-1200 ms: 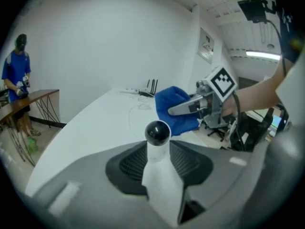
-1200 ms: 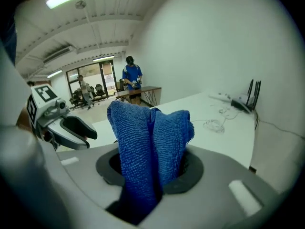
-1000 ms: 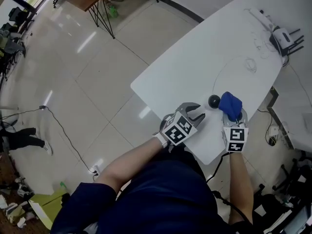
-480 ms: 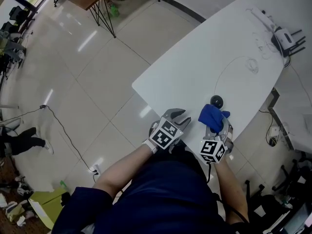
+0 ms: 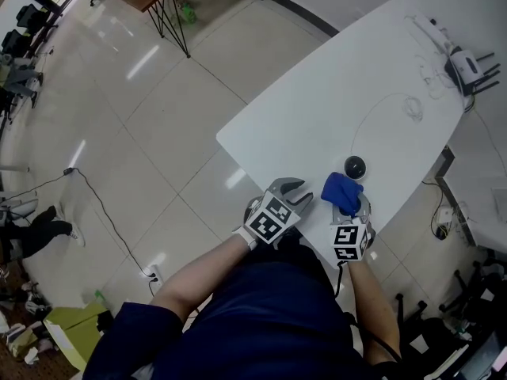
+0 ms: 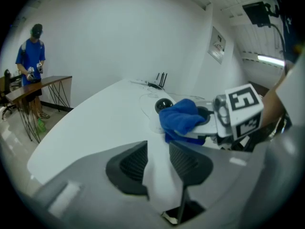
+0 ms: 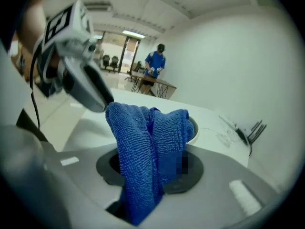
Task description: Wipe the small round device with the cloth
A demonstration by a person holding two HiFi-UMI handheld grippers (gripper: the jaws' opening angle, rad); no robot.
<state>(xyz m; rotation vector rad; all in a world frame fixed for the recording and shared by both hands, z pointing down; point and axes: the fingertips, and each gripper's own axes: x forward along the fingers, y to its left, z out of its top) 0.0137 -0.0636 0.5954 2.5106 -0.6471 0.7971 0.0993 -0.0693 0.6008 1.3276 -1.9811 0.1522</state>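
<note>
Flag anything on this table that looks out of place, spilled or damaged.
Nothing stands out. The small round device sits on the white table, nothing is spilled, and the blue cloth is bunched in the right gripper beside it.

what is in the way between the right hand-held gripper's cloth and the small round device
Nothing visible. The right hand-held gripper is shut on the blue cloth, which sits right beside the small round device on the white table.

Open tabletop [image 5: 317, 109] beyond round device [image 5: 355, 165]
</note>
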